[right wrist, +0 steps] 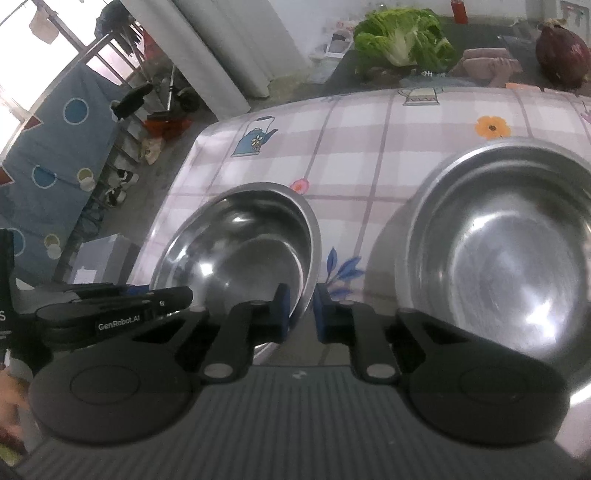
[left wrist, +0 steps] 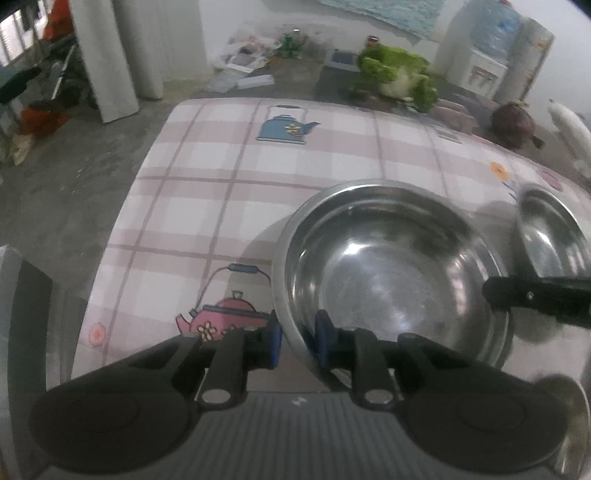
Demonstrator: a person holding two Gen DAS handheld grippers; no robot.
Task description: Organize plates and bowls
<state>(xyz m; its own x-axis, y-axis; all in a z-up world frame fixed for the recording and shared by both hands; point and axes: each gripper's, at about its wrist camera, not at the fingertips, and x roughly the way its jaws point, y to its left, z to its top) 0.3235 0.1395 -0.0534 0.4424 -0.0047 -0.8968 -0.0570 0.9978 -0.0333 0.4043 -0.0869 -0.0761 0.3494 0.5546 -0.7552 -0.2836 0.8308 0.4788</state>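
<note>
While two steel bowls sit side by side on the checked cloth of the counter (left wrist: 229, 177), nothing has been stacked yet, so the sorting looks to be at an early stage. The left gripper (left wrist: 297, 341) has its blue-padded fingers (left wrist: 274, 341) straddling the near rim of the left bowl (left wrist: 391, 258), one pad outside the wall and one inside; they look closed to a narrow gap around the rim, though whether they pinch the metal tight I cannot tell for certain. In the right wrist view, the right gripper (right wrist: 301, 314) stands the same way at the near right rim of that same bowl (right wrist: 240, 243), its fingers (right wrist: 282, 312) drawn close with the rim edge running between them; again the grip seems on, but the contact itself is hidden by the pads. The second bowl (right wrist: 509, 251), of much the same size as far as I can judge, rests just beside the first and apart from it, untouched by either gripper. No plates show in either view, so what remains of them cannot be judged. As I read it, the step in hand is lifting the held bowl with both grippers to nest it into its neighbour; that, and any plates out of view, is left to do. Cabbage (right wrist: 402, 35) lies beyond the far edge of the counter.
</note>
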